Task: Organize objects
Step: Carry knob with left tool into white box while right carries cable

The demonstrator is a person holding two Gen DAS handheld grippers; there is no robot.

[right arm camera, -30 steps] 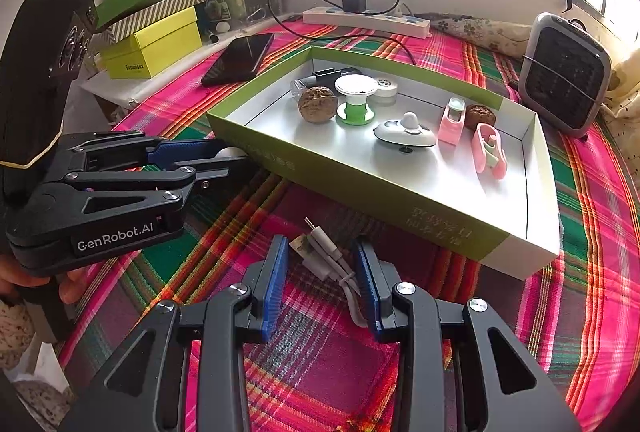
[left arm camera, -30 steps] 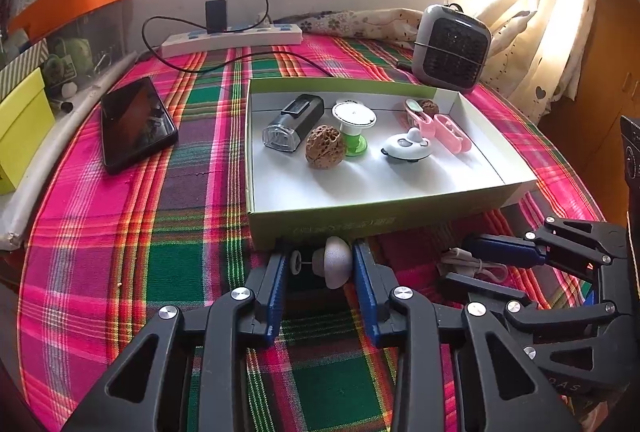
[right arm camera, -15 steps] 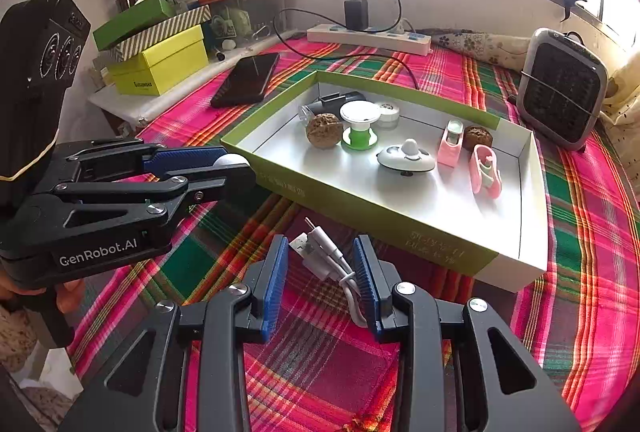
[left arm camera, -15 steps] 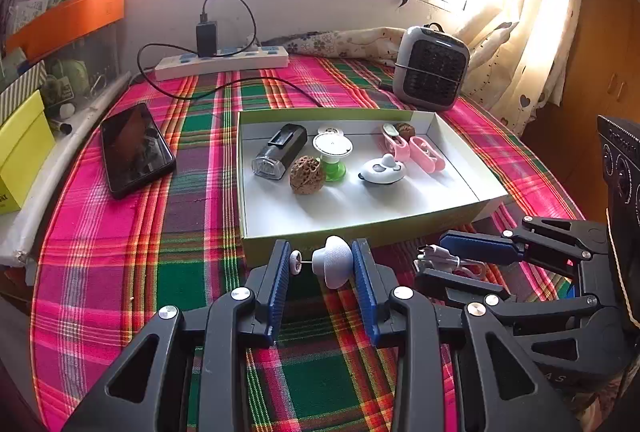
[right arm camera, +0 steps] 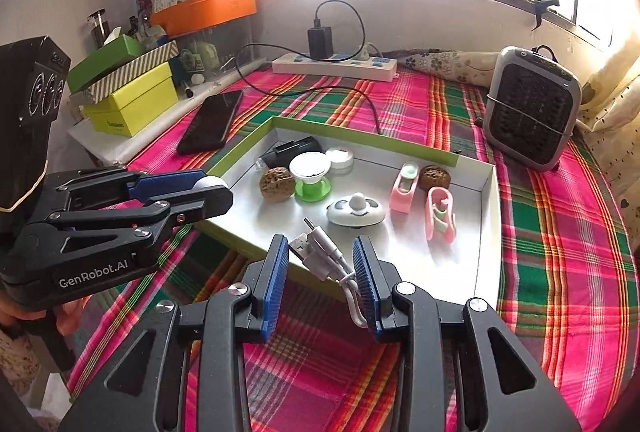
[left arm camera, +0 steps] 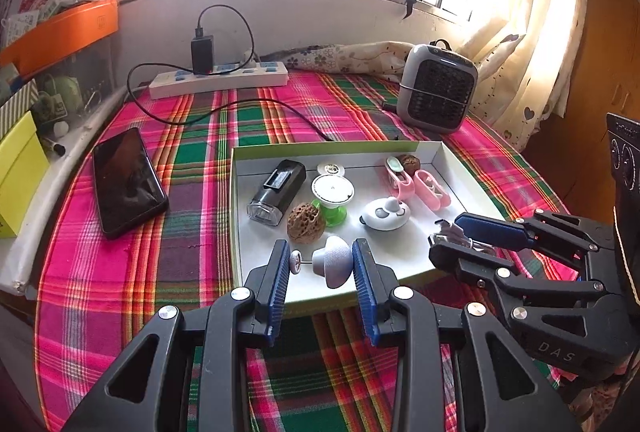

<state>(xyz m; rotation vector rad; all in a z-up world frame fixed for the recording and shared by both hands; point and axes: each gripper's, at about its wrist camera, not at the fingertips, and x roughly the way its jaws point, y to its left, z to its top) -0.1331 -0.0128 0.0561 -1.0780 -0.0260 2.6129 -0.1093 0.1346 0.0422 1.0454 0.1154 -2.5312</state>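
My left gripper is shut on a small grey mushroom-shaped knob with a thin pin and holds it over the front edge of the green-rimmed white tray. My right gripper is shut on a bundled white USB cable and holds it over the tray's front edge. The tray holds a black bike light, a walnut, a green-based white cap, a white spinner and pink clips.
A black phone lies left of the tray on the plaid cloth. A power strip with charger and cable sits at the back. A grey heater stands back right. Yellow and green boxes stack at the left.
Both grippers have risen and moved forward with their objects, from the cloth in front of the tray to above its front edge.
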